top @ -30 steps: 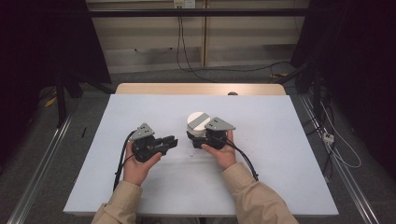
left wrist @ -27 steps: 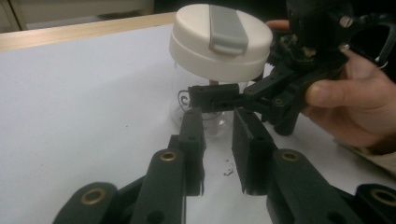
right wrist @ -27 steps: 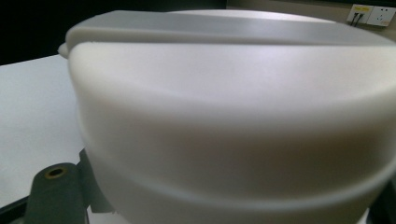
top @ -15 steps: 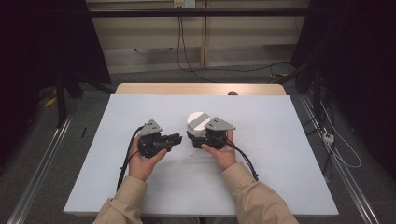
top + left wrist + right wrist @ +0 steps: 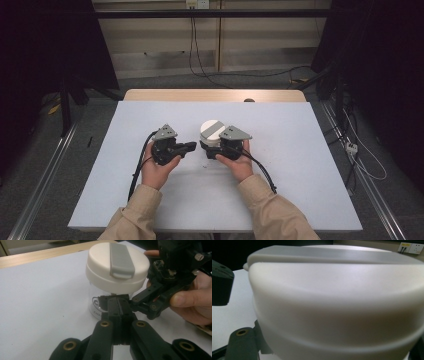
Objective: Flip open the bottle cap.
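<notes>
white-lidded clear jar (image 5: 110, 277) with a grey strip across its top.

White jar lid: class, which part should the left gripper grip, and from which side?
Probably the lid by its round side wall, from above, jaws straddling it: the jar stands upright, and the right gripper clamps the clear body below.

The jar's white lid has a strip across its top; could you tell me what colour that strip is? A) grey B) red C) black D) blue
A: in the left gripper view the white lid of the clear jar carries a grey strip across its top, also seen from the high view.
</notes>
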Demonstrator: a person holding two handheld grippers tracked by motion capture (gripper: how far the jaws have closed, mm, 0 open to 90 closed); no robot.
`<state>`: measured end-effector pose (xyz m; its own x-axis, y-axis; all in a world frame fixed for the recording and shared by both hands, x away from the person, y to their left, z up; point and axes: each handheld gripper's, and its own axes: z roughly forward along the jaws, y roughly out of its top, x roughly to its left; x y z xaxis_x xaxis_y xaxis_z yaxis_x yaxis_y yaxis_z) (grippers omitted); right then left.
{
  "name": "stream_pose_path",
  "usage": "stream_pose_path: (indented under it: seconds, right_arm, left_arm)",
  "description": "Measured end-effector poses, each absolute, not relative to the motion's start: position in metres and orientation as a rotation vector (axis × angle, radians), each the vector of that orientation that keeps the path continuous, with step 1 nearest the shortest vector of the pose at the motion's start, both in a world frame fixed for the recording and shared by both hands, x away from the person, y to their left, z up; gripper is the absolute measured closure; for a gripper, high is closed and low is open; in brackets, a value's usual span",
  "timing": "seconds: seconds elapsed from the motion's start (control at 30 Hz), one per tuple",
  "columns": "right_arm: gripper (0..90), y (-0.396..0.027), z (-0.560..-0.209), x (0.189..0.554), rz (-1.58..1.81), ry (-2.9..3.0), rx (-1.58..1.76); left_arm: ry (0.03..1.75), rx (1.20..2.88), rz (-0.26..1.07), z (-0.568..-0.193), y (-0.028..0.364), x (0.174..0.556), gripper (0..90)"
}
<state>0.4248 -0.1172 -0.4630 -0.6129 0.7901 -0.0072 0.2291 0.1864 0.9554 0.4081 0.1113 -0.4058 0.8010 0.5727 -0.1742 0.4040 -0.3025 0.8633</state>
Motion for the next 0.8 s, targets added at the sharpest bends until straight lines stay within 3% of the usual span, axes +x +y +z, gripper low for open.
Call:
stream_pose_path:
  seconds: [0.8]
  right_arm:
    - [18.6,-0.117,-0.463,0.425,1.434,1.958,0.945]
  left_arm:
    - [0.748,1.944,0.207,-0.404,0.097,0.419,90.0]
